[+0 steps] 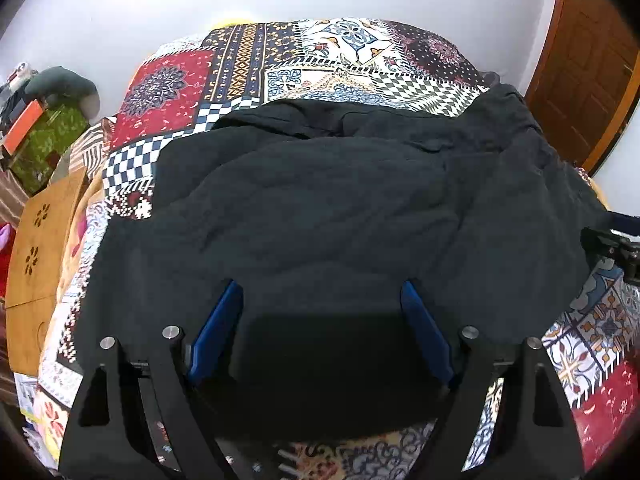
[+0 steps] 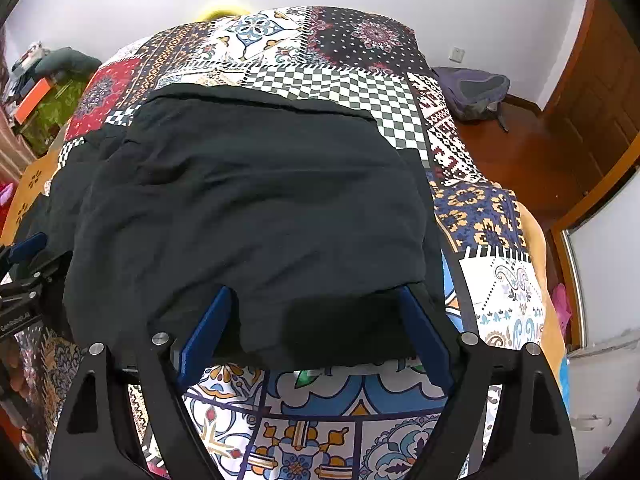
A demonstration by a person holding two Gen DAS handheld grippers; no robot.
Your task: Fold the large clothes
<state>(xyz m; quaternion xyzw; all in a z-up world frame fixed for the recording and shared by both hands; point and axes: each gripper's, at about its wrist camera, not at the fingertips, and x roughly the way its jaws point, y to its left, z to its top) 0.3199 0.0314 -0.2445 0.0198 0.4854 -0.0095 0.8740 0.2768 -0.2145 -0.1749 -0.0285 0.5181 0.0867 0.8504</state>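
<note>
A large black garment [image 1: 320,208] lies spread and rumpled on a bed with a patchwork cover [image 1: 248,68]. In the left wrist view my left gripper [image 1: 322,292] hangs over the garment's near part with its blue fingers [image 1: 218,328] wide apart; the pads press on nothing. In the right wrist view the same garment [image 2: 248,208] shows a folded near edge over the cover [image 2: 320,420]. My right gripper [image 2: 316,300] stands open above that edge, its blue fingers [image 2: 424,332] on either side of the cloth without pinching it. The left gripper [image 2: 24,276] shows at that view's left edge.
A wooden stool or small table [image 1: 36,264] stands left of the bed, with cluttered boxes [image 1: 44,136] behind it. A backpack [image 2: 476,92] lies on the wooden floor to the right, near a brown door [image 2: 600,92]. A white wall runs behind the bed.
</note>
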